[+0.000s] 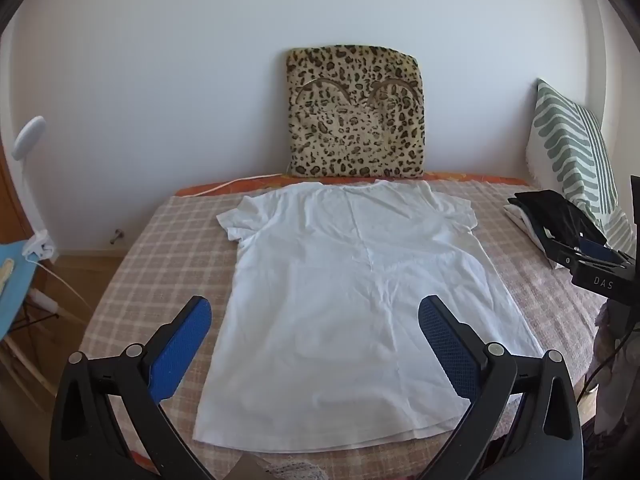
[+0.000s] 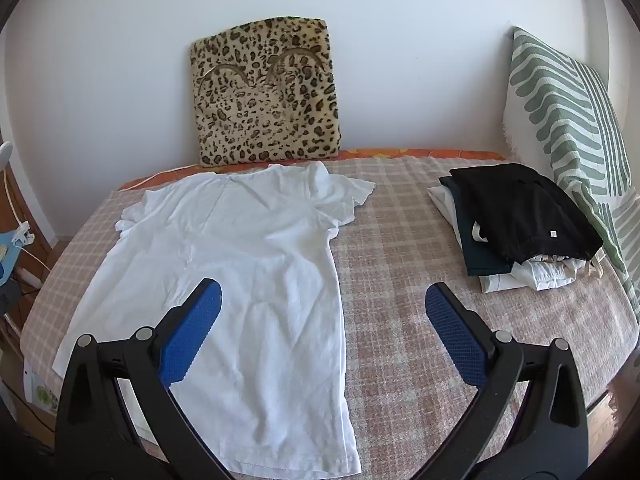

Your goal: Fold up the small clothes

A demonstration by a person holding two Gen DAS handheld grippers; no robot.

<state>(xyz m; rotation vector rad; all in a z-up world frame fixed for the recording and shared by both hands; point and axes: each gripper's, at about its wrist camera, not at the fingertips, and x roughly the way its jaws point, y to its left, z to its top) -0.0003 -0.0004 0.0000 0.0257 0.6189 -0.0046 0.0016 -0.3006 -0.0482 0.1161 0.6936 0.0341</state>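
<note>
The left gripper (image 1: 314, 312) hangs with its two blue-padded black fingers spread wide, holding nothing; its finger bases run out of the bottom of the left wrist view. Between and just beyond the fingers lies the white short-sleeved cotton T-shirt (image 1: 352, 296), spread flat with its hem nearest and its collar farthest. A brownish shape and some pale lace-like fabric just below the hem are cut off and cannot be identified.

The right gripper (image 2: 322, 302) is likewise wide apart and empty, its left finger over the shirt's (image 2: 240, 280) right half and its right finger over bare cover. The shirt's near left corner is hidden behind that left finger.

Both hover above the pink-and-cream checked bed cover (image 2: 404, 288), which drapes over an orange patterned sheet (image 2: 420, 153) showing only as a strip at the far edge. Ahead and to the right of the right gripper sits a stack of folded dark and white clothes (image 2: 520, 216); the lower pieces are mostly hidden by the black one on top. In the left wrist view this stack is partly blocked by the other black gripper body.

Beyond the shirt's collar a leopard-print plush cushion (image 1: 354, 112) leans on the white wall (image 1: 160, 80). A green-and-white striped pillow (image 2: 568, 120) stands far right. Far left, a white lamp (image 1: 28, 136) is clipped beside a blue surface, cut by the frame.
</note>
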